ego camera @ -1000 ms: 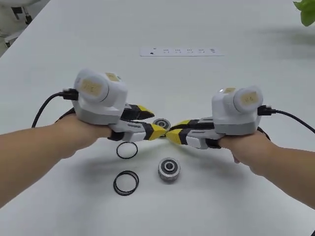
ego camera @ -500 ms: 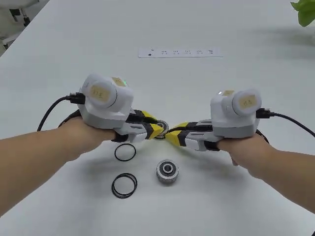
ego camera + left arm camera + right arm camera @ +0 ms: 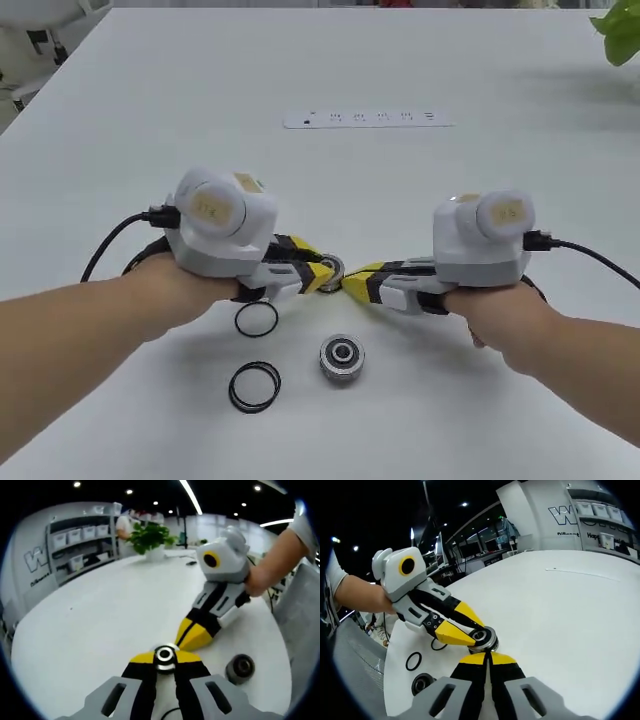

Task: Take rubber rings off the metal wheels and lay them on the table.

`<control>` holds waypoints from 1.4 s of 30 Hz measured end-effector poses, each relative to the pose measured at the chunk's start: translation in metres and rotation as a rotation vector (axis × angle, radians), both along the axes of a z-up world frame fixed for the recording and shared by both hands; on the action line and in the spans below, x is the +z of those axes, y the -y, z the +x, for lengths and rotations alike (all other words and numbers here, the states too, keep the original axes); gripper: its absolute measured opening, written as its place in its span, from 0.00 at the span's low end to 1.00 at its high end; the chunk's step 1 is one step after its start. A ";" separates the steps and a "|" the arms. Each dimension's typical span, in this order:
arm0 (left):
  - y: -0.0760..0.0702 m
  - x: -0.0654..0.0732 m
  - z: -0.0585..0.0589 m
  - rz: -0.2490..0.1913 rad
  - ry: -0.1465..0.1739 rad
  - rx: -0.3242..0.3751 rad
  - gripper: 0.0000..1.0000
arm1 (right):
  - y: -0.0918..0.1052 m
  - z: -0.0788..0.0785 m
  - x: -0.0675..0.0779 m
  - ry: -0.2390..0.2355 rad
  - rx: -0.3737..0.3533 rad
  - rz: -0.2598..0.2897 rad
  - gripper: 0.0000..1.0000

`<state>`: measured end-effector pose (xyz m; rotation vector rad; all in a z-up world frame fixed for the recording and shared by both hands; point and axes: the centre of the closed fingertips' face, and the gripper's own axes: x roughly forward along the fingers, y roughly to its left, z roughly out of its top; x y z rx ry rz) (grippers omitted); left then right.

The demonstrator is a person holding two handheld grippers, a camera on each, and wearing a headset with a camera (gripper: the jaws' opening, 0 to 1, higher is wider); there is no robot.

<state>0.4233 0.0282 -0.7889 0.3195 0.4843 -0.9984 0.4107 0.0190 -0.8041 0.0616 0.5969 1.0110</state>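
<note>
Evidently the left gripper (image 3: 165,660) fingers clamp a metal wheel (image 3: 484,636); the right gripper (image 3: 487,656) fingers, pinched together, touch its rim. Next, likely: peel its rubber ring (image 3: 493,642) away.

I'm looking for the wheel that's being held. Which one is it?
The wheel pinched in the left gripper. The other wheel sits free on the table near the loose rings.

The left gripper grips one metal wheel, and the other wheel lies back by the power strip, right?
No: the left gripper does grip one metal wheel, but the other wheel lies on the table beside the rubber rings, as the head view shows.
</note>
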 end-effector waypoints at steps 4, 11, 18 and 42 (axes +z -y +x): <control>0.001 0.000 -0.001 0.005 0.005 0.005 0.13 | 0.002 0.005 0.000 -0.060 -0.045 0.048 0.00; 0.001 0.001 -0.002 0.008 0.005 0.008 0.13 | 0.002 0.003 0.002 -0.089 -0.075 0.078 0.00; 0.002 0.001 -0.003 0.008 0.005 0.011 0.12 | 0.007 0.010 0.011 -0.128 -0.135 0.155 0.00; 0.002 -0.001 -0.001 0.014 0.009 0.025 0.12 | -0.018 0.000 0.034 -0.041 -0.041 0.148 0.00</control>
